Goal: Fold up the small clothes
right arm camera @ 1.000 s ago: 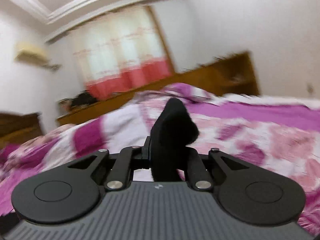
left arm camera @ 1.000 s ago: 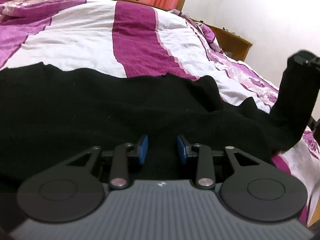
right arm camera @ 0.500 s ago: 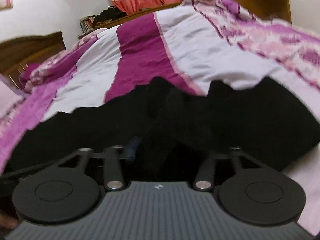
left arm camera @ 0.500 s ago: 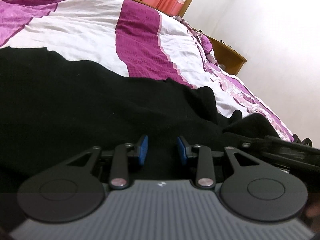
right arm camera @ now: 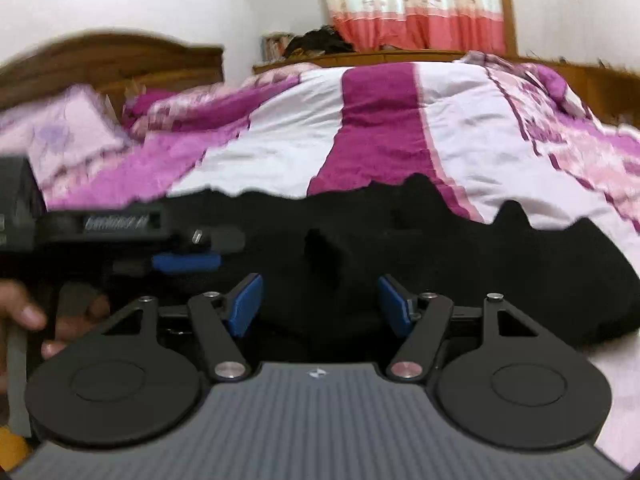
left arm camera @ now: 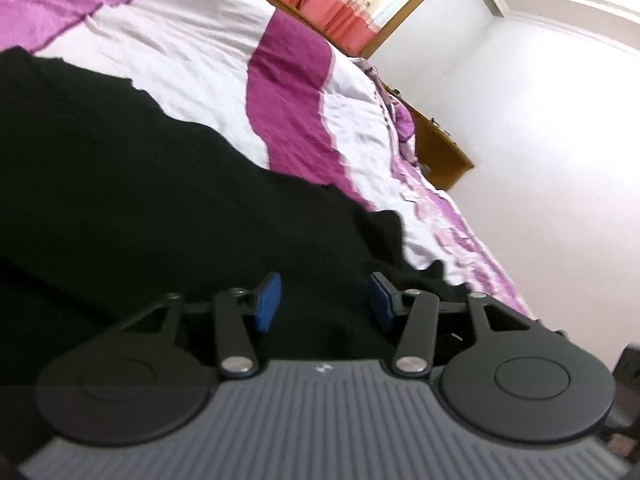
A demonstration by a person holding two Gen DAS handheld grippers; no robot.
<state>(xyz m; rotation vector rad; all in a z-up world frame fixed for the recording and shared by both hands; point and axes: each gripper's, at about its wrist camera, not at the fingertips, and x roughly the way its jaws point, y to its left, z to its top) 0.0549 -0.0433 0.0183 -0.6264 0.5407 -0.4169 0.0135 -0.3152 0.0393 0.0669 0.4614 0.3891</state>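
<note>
A black knitted garment lies spread on the bed; it also shows in the right wrist view, with its right side folded over onto the body. My left gripper is open and empty just above the cloth, tilted. My right gripper is open and empty over the garment's near edge. The left gripper shows from the side in the right wrist view, low over the cloth at the left, with a hand on its handle.
The bed has a purple, white and pink quilt. A wooden headboard and a pink pillow are at the left. A wooden bed frame and white wall are on the far side.
My right gripper carried the sleeve over onto the garment and let it go; its jaws are now open. My left gripper opened wider, rose a little and tilted.
</note>
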